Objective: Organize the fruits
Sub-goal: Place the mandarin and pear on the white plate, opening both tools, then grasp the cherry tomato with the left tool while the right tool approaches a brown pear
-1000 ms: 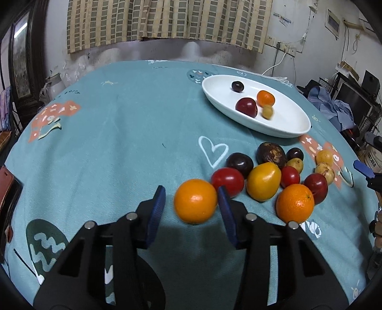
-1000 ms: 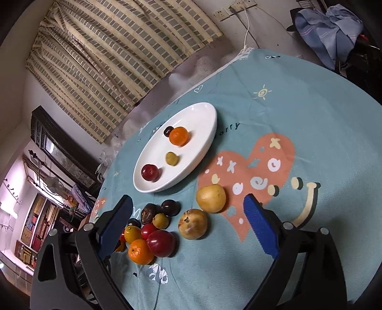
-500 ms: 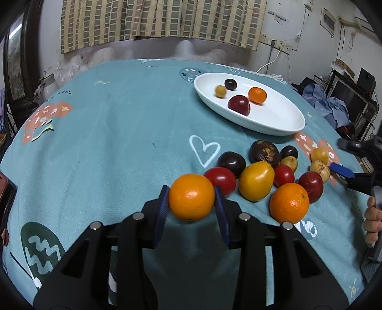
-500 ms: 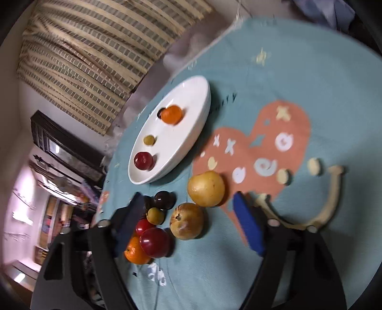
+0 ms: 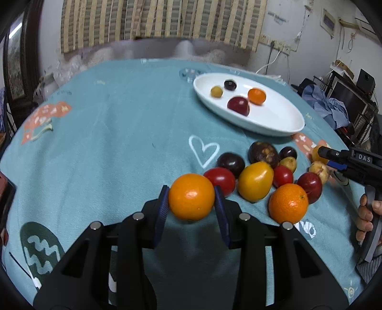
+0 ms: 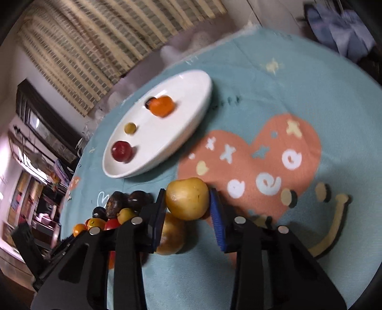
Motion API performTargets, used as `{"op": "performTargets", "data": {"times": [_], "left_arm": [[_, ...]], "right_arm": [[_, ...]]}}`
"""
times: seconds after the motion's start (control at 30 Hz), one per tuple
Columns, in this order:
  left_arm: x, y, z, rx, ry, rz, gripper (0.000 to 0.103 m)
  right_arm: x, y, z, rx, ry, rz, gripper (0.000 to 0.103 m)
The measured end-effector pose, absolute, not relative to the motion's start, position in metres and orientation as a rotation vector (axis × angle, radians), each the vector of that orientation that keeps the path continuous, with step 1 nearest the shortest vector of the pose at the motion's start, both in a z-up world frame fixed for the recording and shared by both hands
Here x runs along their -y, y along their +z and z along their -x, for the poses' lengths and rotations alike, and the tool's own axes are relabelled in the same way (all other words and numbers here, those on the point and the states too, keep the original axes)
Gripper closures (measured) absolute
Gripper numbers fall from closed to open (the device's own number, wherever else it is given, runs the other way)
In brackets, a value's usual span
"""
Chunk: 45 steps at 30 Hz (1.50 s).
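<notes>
Looking along the left gripper (image 5: 191, 209), its blue pads press both sides of an orange (image 5: 191, 197), lifted clear of the teal tablecloth (image 5: 114, 147). Broad bare cloth lies to the left and ahead, out to the cloth's far edge under the striped curtain (image 5: 162, 21). To the right sits the fruit cluster (image 5: 262, 174): a second orange, two red tomatoes, a yellow tomato, three dark fruits, a small yellow one and a red plum, with two pale yellow fruits at the far right. Beyond it the white oval dish (image 5: 274, 119) holds four fruits (one dark, one small yellow, one red, one orange). Only this view shows the person's right hand (image 5: 366, 214) on the other tool's handle.

From the right wrist, the right gripper (image 6: 187, 209) has its jaws closing, and the pads already touch both sides of a yellow pear-like fruit (image 6: 187, 199). A second, browner one (image 6: 172, 235) lies just beneath, partly hidden by the left finger. Open cloth with an orange heart print (image 6: 262, 152) stretches right, a patch the left view barely catches. The dish's dark fruit is nearly hidden behind the orange one here.
</notes>
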State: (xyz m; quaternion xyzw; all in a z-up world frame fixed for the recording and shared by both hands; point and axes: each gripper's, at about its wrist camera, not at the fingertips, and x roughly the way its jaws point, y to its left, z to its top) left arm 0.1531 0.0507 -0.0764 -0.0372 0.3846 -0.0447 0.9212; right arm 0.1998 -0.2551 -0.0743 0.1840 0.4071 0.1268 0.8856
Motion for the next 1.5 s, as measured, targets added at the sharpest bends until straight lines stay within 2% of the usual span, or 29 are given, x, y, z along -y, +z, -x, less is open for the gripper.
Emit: {"op": "performTargets", "data": {"times": [0.13, 0.2, 0.37, 0.5, 0.63, 0.8, 0.83, 0.9, 0.93, 0.97, 1.0, 1.03, 1.17, 1.37, 1.43, 1.5], "left_arm": [[-0.044, -0.058, -0.141, -0.671, -0.053, 0.017, 0.065], [-0.047, -0.047, -0.141, -0.640, -0.080, 0.071, 0.065], [-0.038, -0.020, -0.169, -0.621, -0.108, 0.106, 0.065], [0.000, -0.006, -0.213, -0.622, -0.164, 0.080, 0.065], [0.052, -0.018, -0.241, -0.642, -0.229, 0.008, 0.065], [0.077, -0.046, -0.262, -0.685, -0.220, -0.072, 0.063], [0.074, -0.049, -0.264, -0.697, -0.225, -0.062, 0.059], [0.067, -0.047, -0.265, -0.683, -0.217, -0.043, 0.031], [0.061, -0.044, -0.263, -0.664, -0.211, -0.016, 0.029], [0.057, -0.041, -0.262, -0.659, -0.212, 0.000, 0.029], [0.054, -0.039, -0.262, -0.659, -0.216, 0.012, 0.029], [0.050, -0.037, -0.260, -0.657, -0.215, 0.022, 0.029], [0.032, -0.024, -0.248, -0.634, -0.178, 0.047, 0.028], [-0.009, -0.008, -0.199, -0.590, -0.085, 0.062, 0.022], [-0.019, -0.015, -0.182, -0.602, -0.061, 0.049, 0.022], [-0.030, -0.027, -0.168, -0.628, -0.040, 0.055, 0.022]], "right_arm": [[0.229, -0.036, -0.167, -0.611, 0.173, -0.080, 0.067], [0.223, -0.034, -0.163, -0.584, 0.189, -0.053, 0.067], [0.225, -0.016, -0.178, -0.604, 0.277, -0.135, 0.067], [0.212, 0.004, -0.218, -0.604, 0.274, -0.134, 0.067], [0.211, -0.005, -0.261, -0.626, 0.239, -0.166, 0.067], [0.209, -0.032, -0.292, -0.692, 0.179, -0.172, 0.066], [0.209, -0.036, -0.295, -0.702, 0.178, -0.174, 0.066], [0.211, -0.036, -0.297, -0.714, 0.181, -0.169, 0.066], [0.213, -0.032, -0.296, -0.705, 0.172, -0.179, 0.066], [0.215, -0.029, -0.294, -0.692, 0.168, -0.190, 0.064], [0.216, -0.026, -0.290, -0.677, 0.177, -0.200, 0.048], [0.215, -0.020, -0.283, -0.642, 0.183, -0.204, 0.039], [0.212, 0.002, -0.265, -0.543, 0.191, -0.158, 0.037], [0.219, 0.045, -0.213, -0.452, 0.271, -0.207, 0.036], [0.220, 0.043, -0.190, -0.449, 0.285, -0.195, 0.033], [0.224, 0.032, -0.172, -0.455, 0.281, -0.195, 0.020]]}}
